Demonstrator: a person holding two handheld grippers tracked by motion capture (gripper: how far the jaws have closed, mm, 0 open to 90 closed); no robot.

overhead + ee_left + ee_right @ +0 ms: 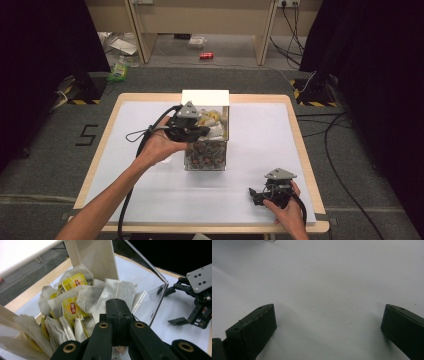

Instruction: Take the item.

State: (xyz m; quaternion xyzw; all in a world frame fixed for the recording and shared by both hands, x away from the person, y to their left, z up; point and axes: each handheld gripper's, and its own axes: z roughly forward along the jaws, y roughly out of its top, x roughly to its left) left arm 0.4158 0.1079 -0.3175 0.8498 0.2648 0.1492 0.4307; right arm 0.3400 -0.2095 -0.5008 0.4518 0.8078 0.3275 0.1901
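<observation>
Item: tea bags (pixel 75 303), pale paper sachets, several with yellow-and-red tags, heaped in the clear box (pixel 220 150) at mid-counter. My left hand-held gripper (pixel 119 306) sits above the heap, jaws pressed together, whether pinching a bag I cannot tell. My right hand-held gripper (pixel 257 194) rests on the counter (pixel 260 130), jaws spread.

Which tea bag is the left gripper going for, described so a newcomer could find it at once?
On the white table mat stands a clear plastic box with a white upright back panel. Its upper section holds a heap of paper tea bags. The left gripper has its black jaws shut over a plain grey-white bag, right of the bags with yellow tags.
</observation>
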